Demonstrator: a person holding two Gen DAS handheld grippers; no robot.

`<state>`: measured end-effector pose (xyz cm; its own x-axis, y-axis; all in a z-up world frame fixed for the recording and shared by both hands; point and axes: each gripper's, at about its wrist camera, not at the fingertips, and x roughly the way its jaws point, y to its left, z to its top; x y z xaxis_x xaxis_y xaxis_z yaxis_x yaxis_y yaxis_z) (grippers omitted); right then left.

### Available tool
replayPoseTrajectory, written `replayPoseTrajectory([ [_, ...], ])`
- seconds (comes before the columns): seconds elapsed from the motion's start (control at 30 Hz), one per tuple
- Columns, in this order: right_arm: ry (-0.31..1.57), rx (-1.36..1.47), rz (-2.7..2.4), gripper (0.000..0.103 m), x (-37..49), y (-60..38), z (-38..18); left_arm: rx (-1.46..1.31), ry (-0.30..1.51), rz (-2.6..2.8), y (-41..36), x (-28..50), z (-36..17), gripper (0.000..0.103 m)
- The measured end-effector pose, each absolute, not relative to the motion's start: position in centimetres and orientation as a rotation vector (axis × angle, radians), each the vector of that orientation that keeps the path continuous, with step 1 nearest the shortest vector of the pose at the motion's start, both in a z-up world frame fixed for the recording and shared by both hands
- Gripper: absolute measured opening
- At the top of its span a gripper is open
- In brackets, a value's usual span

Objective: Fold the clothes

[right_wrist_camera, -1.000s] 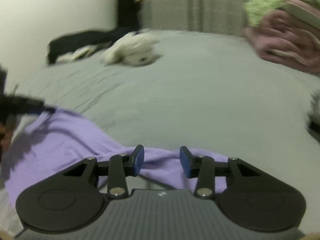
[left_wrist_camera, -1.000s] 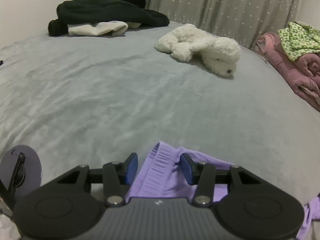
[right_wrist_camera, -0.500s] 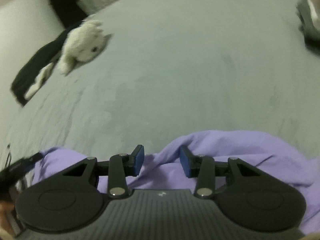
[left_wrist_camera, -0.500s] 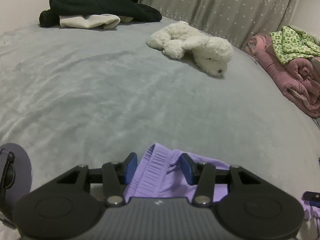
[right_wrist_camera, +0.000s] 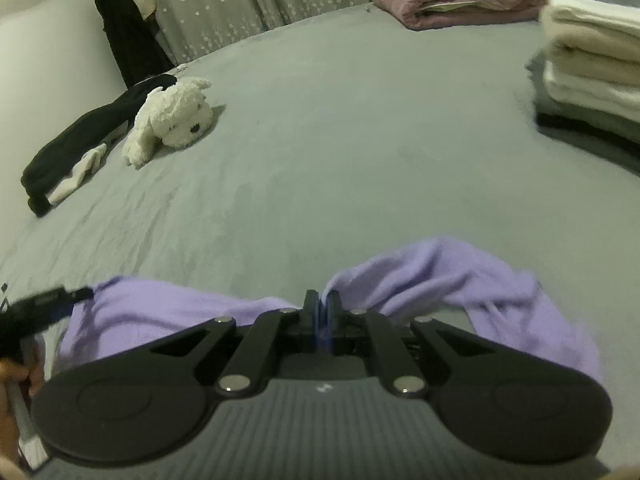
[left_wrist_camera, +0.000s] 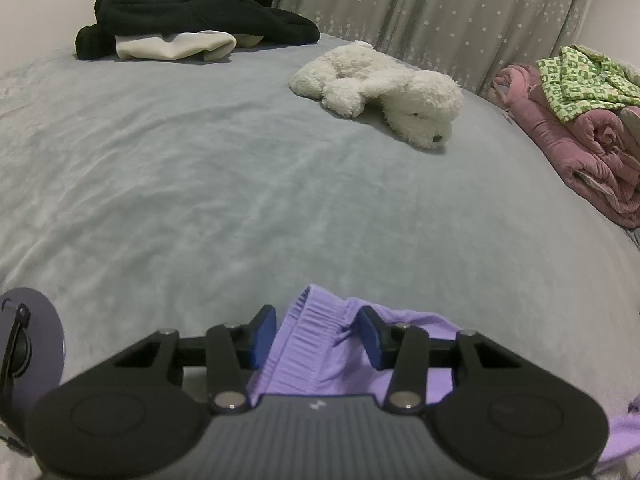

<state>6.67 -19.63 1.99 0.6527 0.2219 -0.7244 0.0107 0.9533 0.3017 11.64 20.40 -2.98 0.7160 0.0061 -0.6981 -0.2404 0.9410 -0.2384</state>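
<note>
A lilac garment [left_wrist_camera: 320, 344] with a gathered waistband lies at the near edge of the grey bed. In the left wrist view my left gripper [left_wrist_camera: 316, 334] stands open, its blue pads on either side of the waistband and apart from it. In the right wrist view the same lilac garment [right_wrist_camera: 460, 280] spreads to both sides, and my right gripper [right_wrist_camera: 322, 312] is shut on a bunched fold of it. The left gripper's tip [right_wrist_camera: 52, 300] shows at the far left of that view, by the cloth's other end.
A white plush dog [left_wrist_camera: 384, 88] lies mid-bed. Black and cream clothes [left_wrist_camera: 180, 28] are heaped at the back left. A pink quilt with a green patterned garment [left_wrist_camera: 580, 120] sits at the right. Folded cream and grey clothes [right_wrist_camera: 592, 72] are stacked at the right edge.
My right gripper has closed on the lilac garment; it was open half a second ago. Its view has swung and steadied. The left gripper has stayed open over the waistband, shifting only slightly.
</note>
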Motion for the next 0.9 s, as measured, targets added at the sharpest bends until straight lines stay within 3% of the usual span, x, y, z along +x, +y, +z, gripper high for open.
replayPoseTrajectory([
  [0.43, 0.963, 0.261, 0.127, 0.004, 3.7, -18.9, -1.0, -0.341, 0.761, 0.134, 20.6, 11.3, -3.1, 0.039],
  [0.5, 0.982, 0.253, 0.13, 0.014, 3.5, -18.7, -1.4, -0.348, 0.762, 0.132, 20.7, 11.3, -3.0, 0.039],
  [0.63, 0.947, 0.223, 0.154, 0.016, 3.8, -18.6, -0.1, -0.379, 0.757, 0.117, 21.3, 11.2, -2.8, 0.039],
  [0.73, 0.913, 0.195, 0.164, 0.036, 4.4, -18.2, 0.6, -0.388, 0.75, 0.106, 21.7, 11.0, -2.7, 0.039],
  [0.9, 0.888, 0.151, 0.178, 0.037, 6.6, -17.2, 0.0, -0.345, 0.758, 0.091, 21.8, 11.1, -3.0, 0.039],
])
